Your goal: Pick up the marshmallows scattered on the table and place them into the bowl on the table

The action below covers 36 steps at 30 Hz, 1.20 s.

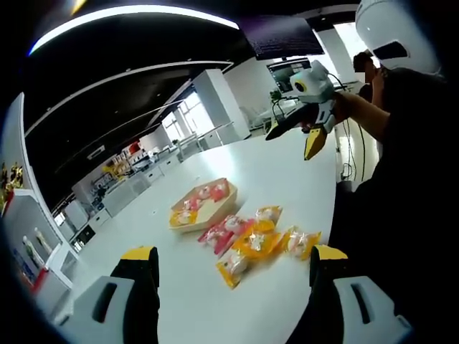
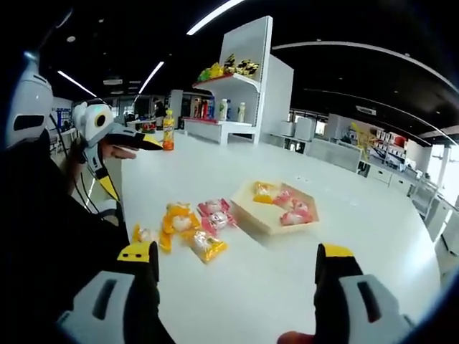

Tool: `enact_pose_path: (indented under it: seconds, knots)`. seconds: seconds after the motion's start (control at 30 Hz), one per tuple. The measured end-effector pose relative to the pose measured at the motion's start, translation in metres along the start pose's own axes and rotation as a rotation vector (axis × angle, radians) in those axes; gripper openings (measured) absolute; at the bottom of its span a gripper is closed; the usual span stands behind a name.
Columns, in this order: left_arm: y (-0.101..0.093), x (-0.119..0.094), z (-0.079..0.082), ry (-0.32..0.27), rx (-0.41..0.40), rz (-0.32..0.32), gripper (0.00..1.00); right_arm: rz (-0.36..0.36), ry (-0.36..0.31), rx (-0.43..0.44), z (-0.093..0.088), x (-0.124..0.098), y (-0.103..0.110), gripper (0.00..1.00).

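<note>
Big white table takes up most of both views, with an office and a white shelf unit full of bottles and snacks behind it. On the table sits the bowl — really a shallow tan tray-like thing — and it already has a few wrapped marshmallows in it, pink and yellow packets. Just beside the bowl is the loose pile of marshmallow packets, some touching or overlapping each other, still out on the tabletop. In the right gripper view the same pile lies left of the bowl.

Left gripper has its jaws spread wide with nothing between them, held above the table short of the pile. Right gripper is the same — jaws apart, empty, facing the pile and the bowl. Each gripper also shows up raised in the air in the other one's view, held in a person's hand.

What could go wrong, I'd guess: the packets are slick and bunched together, so closing on one could drag a neighbour along or squirt it sideways. And the bowl looks light and shallow, so a clumsy drop might bounce a packet back out or nudge the bowl.
</note>
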<state>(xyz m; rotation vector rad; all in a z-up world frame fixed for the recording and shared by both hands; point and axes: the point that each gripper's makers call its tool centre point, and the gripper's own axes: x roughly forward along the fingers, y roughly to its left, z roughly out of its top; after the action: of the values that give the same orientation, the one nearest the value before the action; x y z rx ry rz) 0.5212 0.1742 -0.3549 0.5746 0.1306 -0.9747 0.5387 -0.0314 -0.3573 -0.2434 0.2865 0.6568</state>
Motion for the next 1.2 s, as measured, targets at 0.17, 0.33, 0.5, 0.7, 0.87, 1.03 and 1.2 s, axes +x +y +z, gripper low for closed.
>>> enact_pose_path:
  seconds: [0.17,0.33,0.5,0.7,0.87,1.03,1.2]
  knots:
    - [0.000,0.000,0.001,0.003,0.004,-0.003,0.86,0.031,0.019,-0.023,-0.002,0.014,0.001,0.84]
    - [0.000,-0.001,0.004,-0.005,0.009,-0.004,0.86,0.048,0.028,-0.017,-0.002,0.037,-0.003,0.82]
    - [0.003,-0.001,0.003,0.000,0.010,0.003,0.86,0.082,0.032,0.008,-0.003,0.061,0.003,0.81]
    - [-0.001,0.000,0.004,-0.009,-0.007,-0.020,0.85,0.129,0.052,0.009,-0.013,0.090,0.022,0.75]
    - [0.001,0.001,-0.001,0.003,-0.006,-0.013,0.85,0.165,0.068,0.010,-0.024,0.108,0.033,0.72]
    - [0.000,0.001,-0.001,-0.002,-0.006,-0.016,0.85,0.177,0.093,-0.016,-0.037,0.119,0.040,0.60]
    - [0.000,0.000,-0.002,-0.001,-0.007,-0.014,0.85,0.221,0.084,-0.022,-0.037,0.121,0.051,0.58]
